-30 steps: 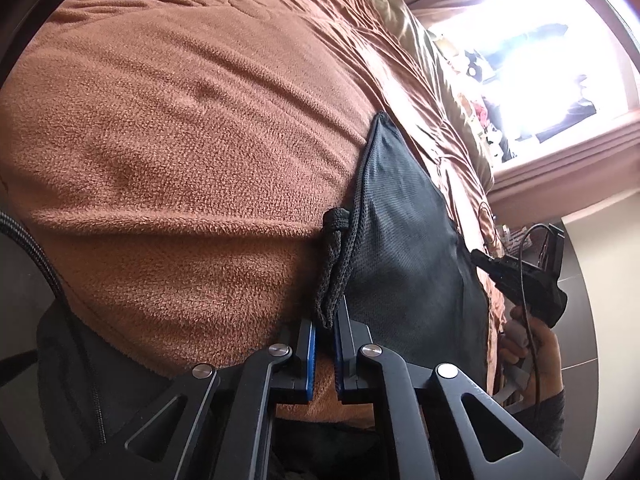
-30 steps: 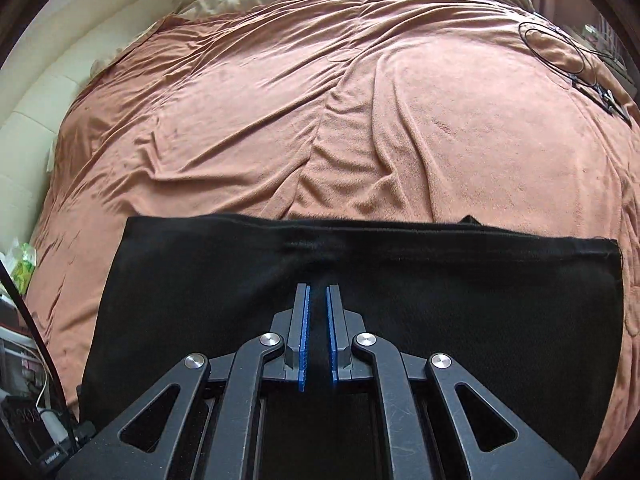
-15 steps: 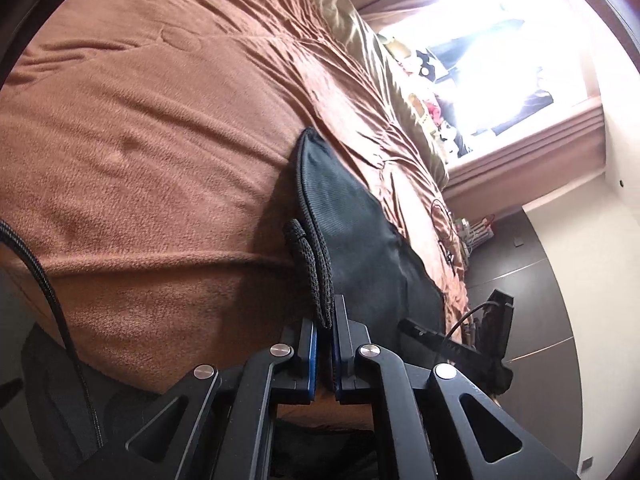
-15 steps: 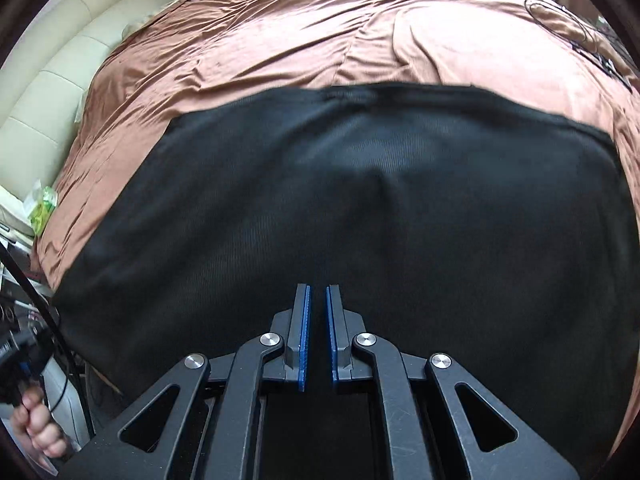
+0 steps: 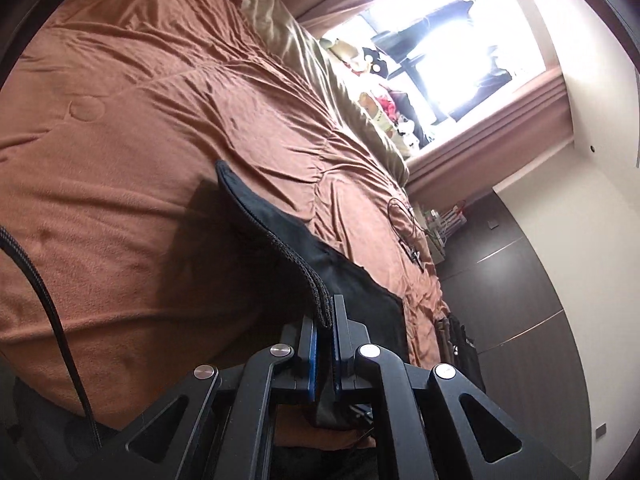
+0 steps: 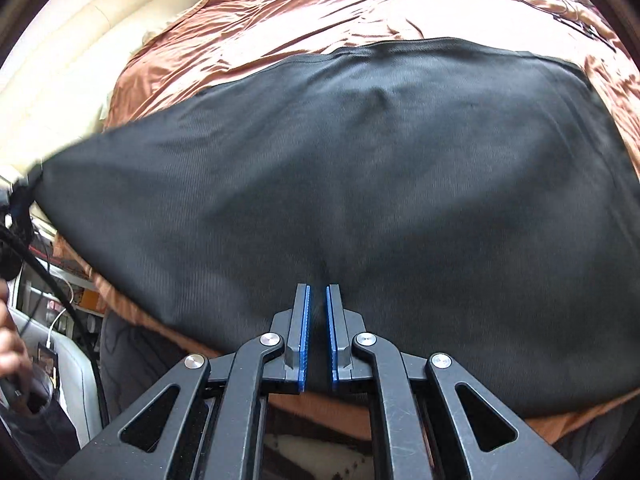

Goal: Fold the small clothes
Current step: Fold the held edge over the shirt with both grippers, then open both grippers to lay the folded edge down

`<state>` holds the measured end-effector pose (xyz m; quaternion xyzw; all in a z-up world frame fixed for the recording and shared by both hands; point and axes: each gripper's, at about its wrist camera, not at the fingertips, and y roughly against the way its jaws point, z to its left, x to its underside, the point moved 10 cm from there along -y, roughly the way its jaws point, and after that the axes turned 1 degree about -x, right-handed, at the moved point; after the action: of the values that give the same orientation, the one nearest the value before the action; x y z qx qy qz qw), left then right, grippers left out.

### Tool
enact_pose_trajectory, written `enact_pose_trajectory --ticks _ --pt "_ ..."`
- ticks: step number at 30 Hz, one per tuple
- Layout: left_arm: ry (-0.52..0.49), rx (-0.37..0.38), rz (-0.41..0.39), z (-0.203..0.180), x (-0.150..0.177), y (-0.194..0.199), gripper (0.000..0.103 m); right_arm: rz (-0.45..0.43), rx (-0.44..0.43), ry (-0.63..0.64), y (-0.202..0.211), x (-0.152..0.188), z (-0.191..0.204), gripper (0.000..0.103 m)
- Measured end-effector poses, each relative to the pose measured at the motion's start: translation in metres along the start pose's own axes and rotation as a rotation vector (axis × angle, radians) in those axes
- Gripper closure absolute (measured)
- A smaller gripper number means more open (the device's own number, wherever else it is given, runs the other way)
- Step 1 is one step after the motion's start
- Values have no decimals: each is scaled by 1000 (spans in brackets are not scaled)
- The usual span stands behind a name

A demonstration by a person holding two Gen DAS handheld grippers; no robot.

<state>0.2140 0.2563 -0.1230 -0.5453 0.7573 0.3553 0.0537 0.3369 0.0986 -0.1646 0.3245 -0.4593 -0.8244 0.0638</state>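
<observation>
Left tool (image 5: 325, 322): jaws clamped on the ribbed edge of the black knit garment (image 5: 280, 240), lifted above the brown fleece bed cover (image 5: 120, 160). Right tool (image 6: 316, 312): jaws clamped on the garment's near edge; the cloth spreads over the bed cover toward the cream headboard (image 6: 60, 60).

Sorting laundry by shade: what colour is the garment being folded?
Black garment, clearest in the right wrist view.

Garment (image 6: 360, 168): black cloth, looking matt and finely ribbed
Blanket (image 5: 120, 200): brown fleece, appearing soft and fuzzy
Gripper pads (image 6: 307, 332): blue, showing finely ridged faces
</observation>
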Motion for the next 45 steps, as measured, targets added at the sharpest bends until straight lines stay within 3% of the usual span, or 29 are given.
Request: enact_pose_trajectory --ticks 8,18,19,20,21,23,29,45 --pt "-117 20 11 -71 -14 -15 98 -39 -60 -41 22 14 -11 99" --pt "-258 43 60 -146 -5 -50 98 -177 -33 -123 94 8 -65 95" --pt "-271 45 66 -151 -3 -54 98 -190 -29 -132 100 9 -70 91" --pt "-281 48 72 -157 -2 -58 98 -215 -22 -145 110 9 -79 74" --pt "-291 51 80 -164 1 -62 98 -238 -12 -154 117 10 -80 50" --pt "-308 57 94 -175 5 -69 97 -300 13 -170 136 13 -92 35" --pt "-352 69 155 -198 29 -93 97 -356 -1 -208 163 22 -115 35" --pt "-433 86 371 -241 130 -172 97 -349 -14 -286 189 58 -176 35"
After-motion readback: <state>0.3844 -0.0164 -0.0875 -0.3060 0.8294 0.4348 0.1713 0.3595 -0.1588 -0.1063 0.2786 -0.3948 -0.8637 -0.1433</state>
